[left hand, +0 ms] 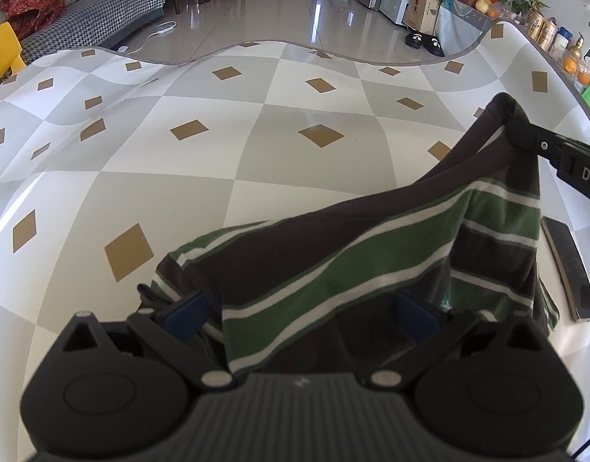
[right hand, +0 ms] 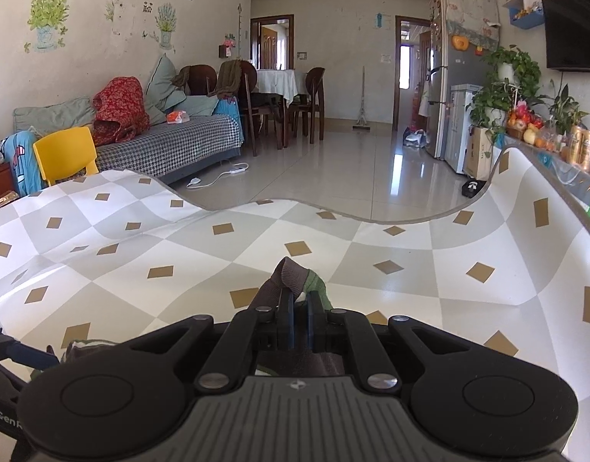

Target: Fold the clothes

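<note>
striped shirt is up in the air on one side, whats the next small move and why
Probably close the left gripper on the striped shirt: its fingers stand apart with cloth draped between them, while the right gripper already pinches a raised edge. Then both can lay it on the table.

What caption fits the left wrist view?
Right gripper lifts striped shirt above checkered table, phone beside.

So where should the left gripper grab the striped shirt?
Take the near hem of the striped shirt, coming in low from the front: it drapes between the left gripper fingers, jaws wide. The right gripper already pinches the far raised corner.
</note>
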Motion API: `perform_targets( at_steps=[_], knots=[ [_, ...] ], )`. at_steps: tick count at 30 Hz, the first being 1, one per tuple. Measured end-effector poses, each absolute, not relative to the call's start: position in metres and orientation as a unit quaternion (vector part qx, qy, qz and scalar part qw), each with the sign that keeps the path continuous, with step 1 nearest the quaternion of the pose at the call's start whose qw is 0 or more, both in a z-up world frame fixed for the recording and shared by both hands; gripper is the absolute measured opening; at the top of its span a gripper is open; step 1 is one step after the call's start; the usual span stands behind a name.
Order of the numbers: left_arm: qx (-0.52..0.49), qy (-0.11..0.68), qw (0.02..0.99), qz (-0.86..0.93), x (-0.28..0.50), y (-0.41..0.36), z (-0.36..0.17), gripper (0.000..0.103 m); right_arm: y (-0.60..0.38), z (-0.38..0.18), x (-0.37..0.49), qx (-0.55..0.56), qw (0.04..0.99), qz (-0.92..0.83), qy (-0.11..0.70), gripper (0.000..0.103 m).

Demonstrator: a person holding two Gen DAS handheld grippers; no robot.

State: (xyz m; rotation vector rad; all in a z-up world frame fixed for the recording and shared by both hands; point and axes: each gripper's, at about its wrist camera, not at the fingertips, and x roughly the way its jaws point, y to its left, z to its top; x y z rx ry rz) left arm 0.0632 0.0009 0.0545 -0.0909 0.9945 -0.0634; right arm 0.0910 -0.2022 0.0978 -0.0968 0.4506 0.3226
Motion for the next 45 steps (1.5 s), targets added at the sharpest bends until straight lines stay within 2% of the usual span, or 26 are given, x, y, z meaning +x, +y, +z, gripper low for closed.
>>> perform_targets(
  at_steps=[13, 29, 34, 45],
  knots=[
    [-0.049, 0.453, 0.89, -0.018, 0.055, 0.006, 0.065, 0.103, -0.22, 0.126, 0.061, -0.049, 0.97, 0.134, 0.195, 0.007],
    [-0.071, 0.413, 0.907, 0.041, 0.061, 0.027, 0.069, 0.103, -0.232, 0.145, 0.013, -0.039, 0.961, 0.188, 0.2, 0.008],
    [-0.095, 0.387, 0.915, 0.066, 0.066, 0.039, 0.079, 0.103, -0.229, 0.14, -0.001, -0.049, 0.948, 0.232, 0.21, 0.008],
    [-0.133, 0.382, 0.912, 0.072, 0.08, 0.042, 0.074, 0.103, -0.211, 0.116, -0.028, -0.084, 0.907, 0.325, 0.255, 0.008]
  ],
)
